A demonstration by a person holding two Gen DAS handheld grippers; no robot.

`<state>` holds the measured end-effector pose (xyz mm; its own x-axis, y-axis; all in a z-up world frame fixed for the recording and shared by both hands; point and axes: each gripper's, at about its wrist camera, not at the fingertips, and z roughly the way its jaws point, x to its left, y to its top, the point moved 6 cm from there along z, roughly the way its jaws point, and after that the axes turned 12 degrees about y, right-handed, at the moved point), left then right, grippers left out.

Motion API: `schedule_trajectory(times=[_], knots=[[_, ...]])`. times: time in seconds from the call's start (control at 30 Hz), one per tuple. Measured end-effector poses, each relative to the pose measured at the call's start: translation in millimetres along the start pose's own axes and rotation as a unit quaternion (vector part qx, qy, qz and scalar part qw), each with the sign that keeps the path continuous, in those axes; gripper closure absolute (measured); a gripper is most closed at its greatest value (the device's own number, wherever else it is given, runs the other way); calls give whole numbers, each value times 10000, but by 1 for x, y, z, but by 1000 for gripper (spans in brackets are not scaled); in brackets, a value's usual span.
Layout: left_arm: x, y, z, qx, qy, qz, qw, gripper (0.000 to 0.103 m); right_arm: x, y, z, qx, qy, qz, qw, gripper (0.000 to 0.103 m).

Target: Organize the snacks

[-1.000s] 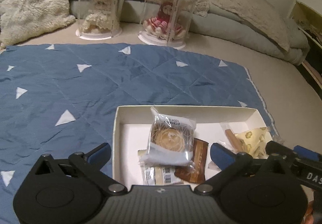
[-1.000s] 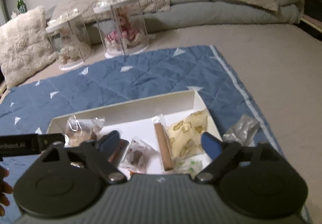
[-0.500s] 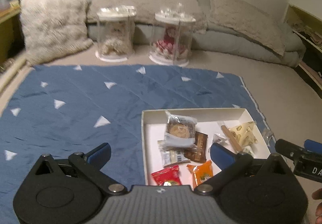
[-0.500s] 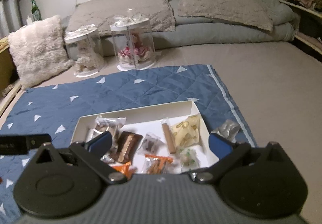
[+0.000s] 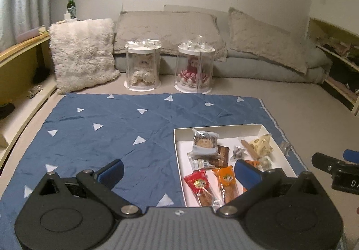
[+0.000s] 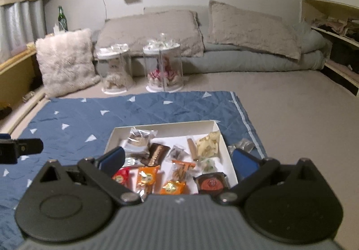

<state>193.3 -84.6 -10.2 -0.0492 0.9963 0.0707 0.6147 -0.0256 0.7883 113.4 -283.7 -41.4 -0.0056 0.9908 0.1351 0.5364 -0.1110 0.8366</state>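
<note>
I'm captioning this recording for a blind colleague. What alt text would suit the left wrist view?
A shallow white cardboard tray of wrapped snacks, including a red packet and an orange packet, sits on a blue quilted mat with white triangles. The open left gripper fills the foreground. Behind stand two clear cylindrical doll cases and grey pillows.

Two doll jars (image 5: 194, 68) beside fluffy pillow (image 5: 82, 53)

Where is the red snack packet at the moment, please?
In the left wrist view, the red packet lies in the white box, at its near left, beside an orange packet.
</note>
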Motion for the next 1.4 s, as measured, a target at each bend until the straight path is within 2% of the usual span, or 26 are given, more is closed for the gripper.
schedule_trajectory(times=[0.13,0.37,0.6,0.7,1.13,1.4], knots=[[10,-13,-25,-191,7,-19,9998,0,8,-16,-31,-138,-153,11,9998,0],[20,-43,-52,-365,-194,-139,9991,0,20,-37,-71,-347,-232,-162,9990,0],[26,-69,-77,-583,-271,-112,9979,0,26,-59,-97,-469,-109,-229,9986,0],[27,-80,-81,-562,-379,-103,9976,0,29,-68,-107,-538,-62,-213,9983,0],[41,-117,-89,-554,-33,-12,9985,0,41,-94,-120,-597,-64,-410,9974,0],[44,-124,-90,-618,110,14,9980,0,47,-102,-122,-567,-23,-568,9968,0]])
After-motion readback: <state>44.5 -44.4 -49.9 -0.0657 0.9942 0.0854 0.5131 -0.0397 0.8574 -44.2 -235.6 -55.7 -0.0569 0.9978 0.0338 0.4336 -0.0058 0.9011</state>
